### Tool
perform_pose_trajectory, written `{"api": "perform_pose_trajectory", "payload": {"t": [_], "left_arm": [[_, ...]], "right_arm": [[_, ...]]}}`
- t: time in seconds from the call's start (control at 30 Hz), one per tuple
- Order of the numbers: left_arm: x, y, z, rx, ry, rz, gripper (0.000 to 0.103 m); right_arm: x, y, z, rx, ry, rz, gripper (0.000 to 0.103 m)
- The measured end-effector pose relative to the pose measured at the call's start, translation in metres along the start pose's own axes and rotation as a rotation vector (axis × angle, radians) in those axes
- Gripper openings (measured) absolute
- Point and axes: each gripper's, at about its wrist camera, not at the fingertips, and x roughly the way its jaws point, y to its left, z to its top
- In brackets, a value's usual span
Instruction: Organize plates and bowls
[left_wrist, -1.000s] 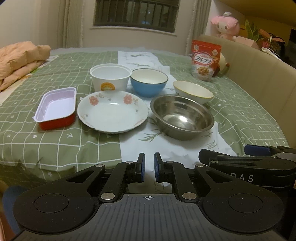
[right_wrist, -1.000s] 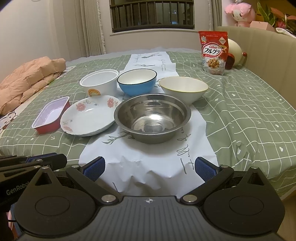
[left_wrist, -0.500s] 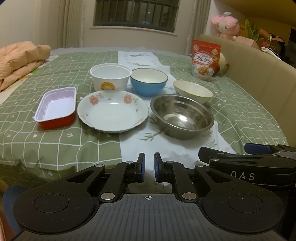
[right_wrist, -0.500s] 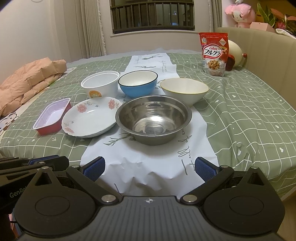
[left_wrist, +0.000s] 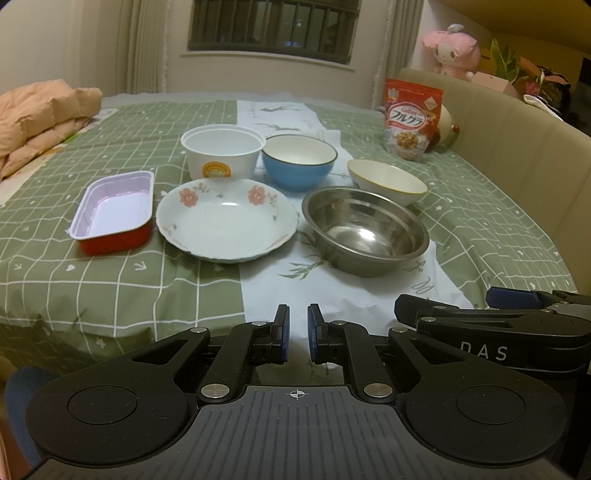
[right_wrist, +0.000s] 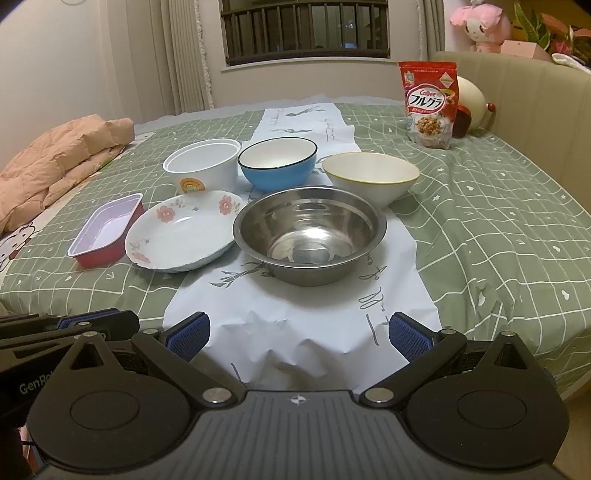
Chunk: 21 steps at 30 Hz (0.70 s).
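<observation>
Nothing gathered yet; both grippers wait short of the dishes.
Left gripper fingers nearly closed, empty; right gripper fingers wide, empty. Next likely the near steel bowl or plate.

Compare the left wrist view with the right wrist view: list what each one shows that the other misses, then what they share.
Only the left wrist view: the left gripper from behind, shut and empty.

Only the right wrist view: the right gripper from behind, open and empty; a cartoon print on the far left bedding.

Both: the steel bowl, flowered plate, red tray, blue bowl, white tub, cream bowl, cereal bag, and each other's gripper at the frame edge.
</observation>
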Motion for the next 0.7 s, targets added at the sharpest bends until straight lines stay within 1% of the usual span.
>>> {"api": "perform_pose_trajectory", "payload": {"t": [0.7], "left_arm": [[-0.0031, 0.0026, -0.0010, -0.008, -0.006, -0.003, 0.013]], "right_arm": [[0.0012, 0.0025, -0.0013, -0.003, 0.004, 0.001, 0.103]]}}
